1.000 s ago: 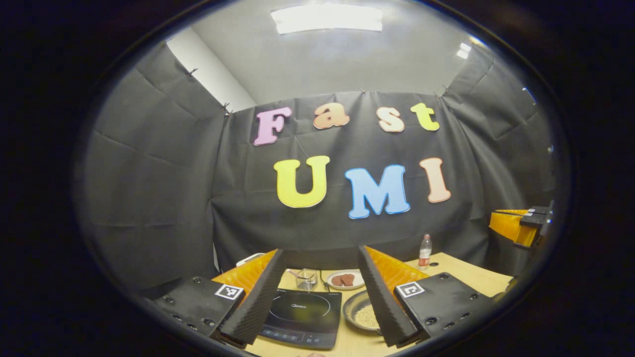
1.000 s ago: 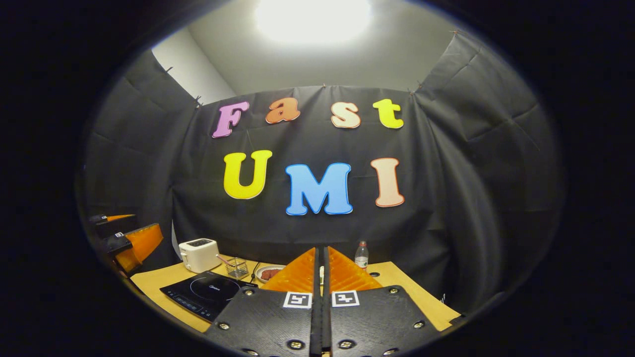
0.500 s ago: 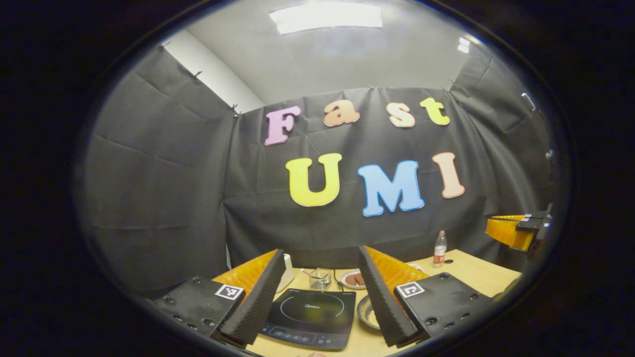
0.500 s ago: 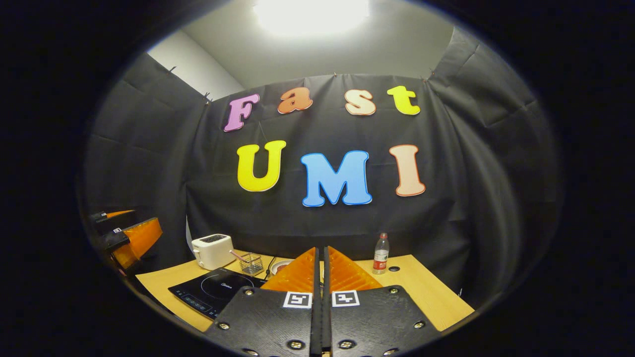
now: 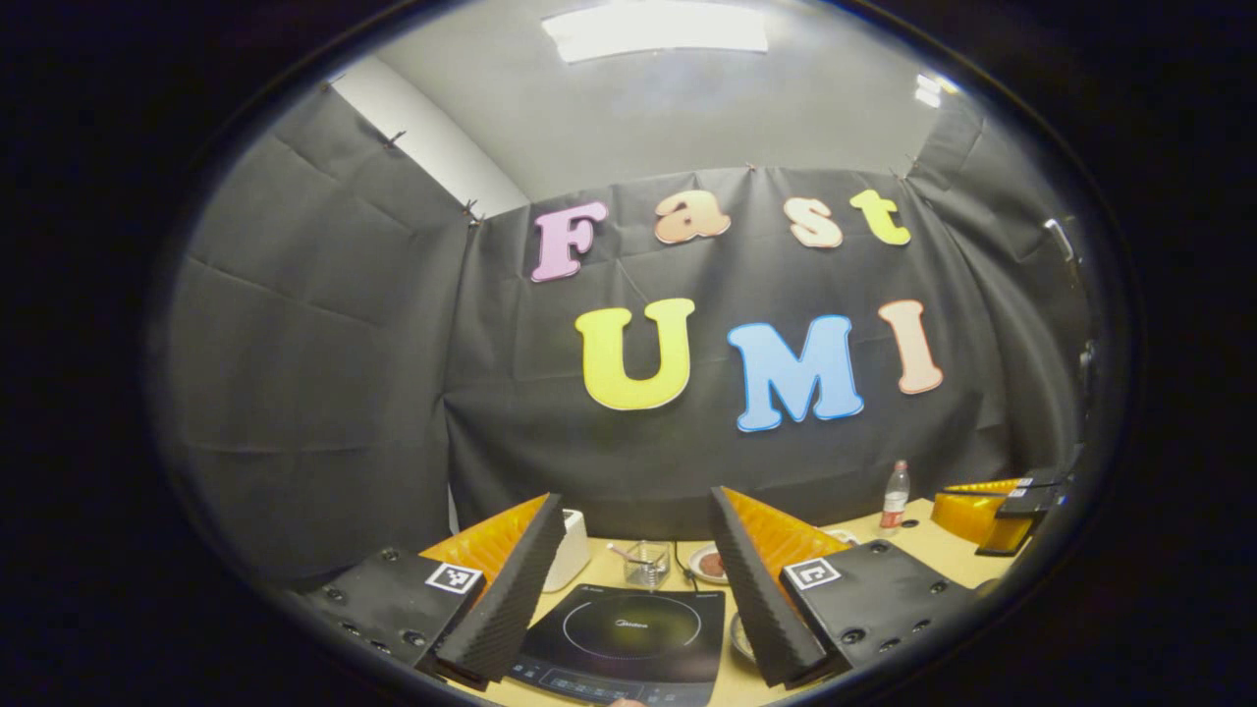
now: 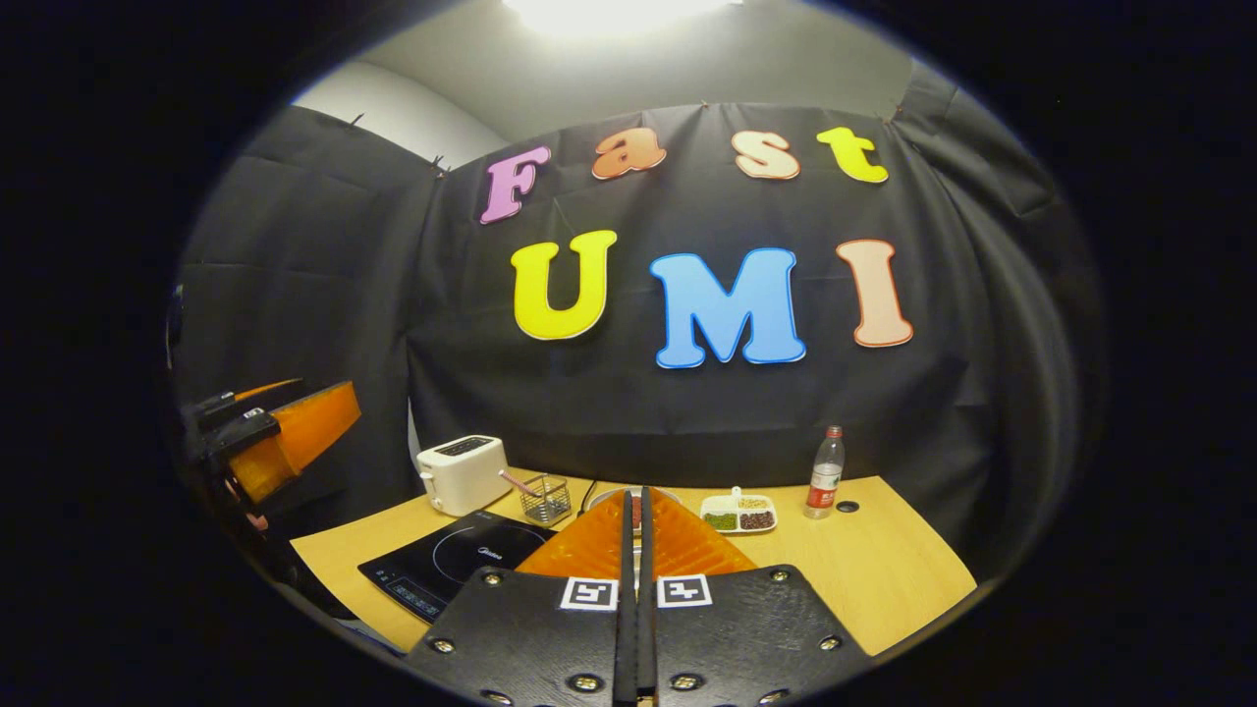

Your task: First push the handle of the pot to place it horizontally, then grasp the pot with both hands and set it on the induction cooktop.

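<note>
The black induction cooktop [image 5: 624, 636] lies on the wooden table between the fingers of my open left gripper [image 5: 636, 497], which hovers above its near edge with nothing held. Just right of the cooktop, a sliver of the metal pot [image 5: 738, 638] peeks from behind the right finger; its handle is hidden. My right gripper [image 6: 633, 496] is shut on nothing, held above the table with the cooktop [image 6: 462, 570] to its left. Each gripper appears at the other view's edge: the right gripper [image 5: 992, 501] and the left gripper [image 6: 285, 437].
Along the back of the table [image 6: 884, 579] stand a white toaster [image 6: 462, 473], a wire basket [image 6: 543, 499], a divided dish [image 6: 741, 513] and a plastic bottle [image 6: 825, 473]. A small plate [image 5: 709, 563] sits behind the cooktop.
My left gripper has swung left, so the cooktop now sits centred between its fingers and the pot slid behind the right finger. The right gripper dipped, showing more table; it stays shut.
</note>
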The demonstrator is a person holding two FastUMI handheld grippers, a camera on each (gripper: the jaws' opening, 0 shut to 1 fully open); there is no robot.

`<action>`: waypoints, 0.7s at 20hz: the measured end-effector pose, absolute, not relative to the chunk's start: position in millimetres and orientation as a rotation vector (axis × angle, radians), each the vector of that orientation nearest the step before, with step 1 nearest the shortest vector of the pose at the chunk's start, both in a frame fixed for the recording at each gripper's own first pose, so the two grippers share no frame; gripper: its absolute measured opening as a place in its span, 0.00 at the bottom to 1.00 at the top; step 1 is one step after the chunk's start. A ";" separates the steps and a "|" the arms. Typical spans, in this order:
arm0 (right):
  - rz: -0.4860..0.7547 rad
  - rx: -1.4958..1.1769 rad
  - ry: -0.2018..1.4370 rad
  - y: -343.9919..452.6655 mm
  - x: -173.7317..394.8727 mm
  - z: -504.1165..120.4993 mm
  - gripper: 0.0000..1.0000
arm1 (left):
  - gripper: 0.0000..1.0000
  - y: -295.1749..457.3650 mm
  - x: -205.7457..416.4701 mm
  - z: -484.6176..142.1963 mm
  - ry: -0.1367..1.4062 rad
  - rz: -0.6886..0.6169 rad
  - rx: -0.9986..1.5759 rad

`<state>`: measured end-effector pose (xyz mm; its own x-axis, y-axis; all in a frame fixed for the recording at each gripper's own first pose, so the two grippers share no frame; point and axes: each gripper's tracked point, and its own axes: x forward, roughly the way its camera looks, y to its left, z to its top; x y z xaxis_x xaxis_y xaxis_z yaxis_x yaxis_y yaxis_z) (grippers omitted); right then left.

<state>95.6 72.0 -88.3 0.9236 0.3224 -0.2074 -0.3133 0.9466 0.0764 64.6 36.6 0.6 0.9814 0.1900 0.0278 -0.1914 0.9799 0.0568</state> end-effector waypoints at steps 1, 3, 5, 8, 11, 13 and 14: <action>0.345 0.041 0.236 80.8 97.0 -94.8 0.00 | 0.93 42.0 66.7 -1.9 -0.020 0.201 0.059; 0.381 0.039 0.272 95.5 99.0 -107.2 0.00 | 0.93 53.8 70.1 -6.1 -0.012 0.217 0.058; 0.418 0.040 0.312 111.0 99.0 -121.2 0.00 | 0.93 64.5 71.6 -8.9 -0.004 0.234 0.063; 0.458 0.027 0.371 126.6 98.3 -142.2 0.01 | 0.93 75.1 73.2 -13.0 0.007 0.255 0.064; 0.487 0.020 0.416 140.5 97.6 -160.5 0.01 | 0.93 84.4 71.4 -17.2 0.017 0.268 0.068; 0.509 0.011 0.450 149.1 95.3 -173.1 0.01 | 0.95 88.6 71.8 -21.4 0.025 0.274 0.069; 0.525 0.005 0.472 153.0 92.9 -179.3 0.01 | 0.96 90.6 71.5 -23.1 0.029 0.276 0.067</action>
